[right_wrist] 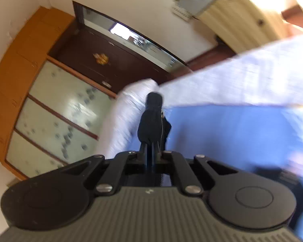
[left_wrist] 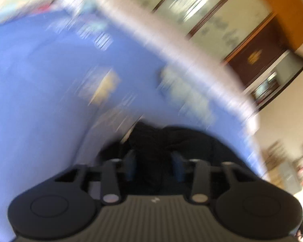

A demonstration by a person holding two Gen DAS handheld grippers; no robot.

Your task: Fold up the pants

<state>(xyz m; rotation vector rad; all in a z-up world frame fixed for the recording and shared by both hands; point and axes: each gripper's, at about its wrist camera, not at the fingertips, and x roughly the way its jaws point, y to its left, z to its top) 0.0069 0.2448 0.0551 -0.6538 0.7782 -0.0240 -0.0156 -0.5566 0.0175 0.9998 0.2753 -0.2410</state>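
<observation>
Right tool clenched on a bunch of black pants, cloth sticking out just past its tips, over the blue bed sheet. Left tool w/ fingers apart, pants lying between & just ahead; grip unclear, pic blurred.

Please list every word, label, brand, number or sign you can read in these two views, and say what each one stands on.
No readable text in either view.
Small white mark on the right tool's ribbed housing: a logo, no letters legible.
Same mark on the left tool's housing: blurred.
Gold emblem on the dark door: ornament, too blurred to read.
Patterns on the blue sheet: motion-blurred, unreadable.
</observation>
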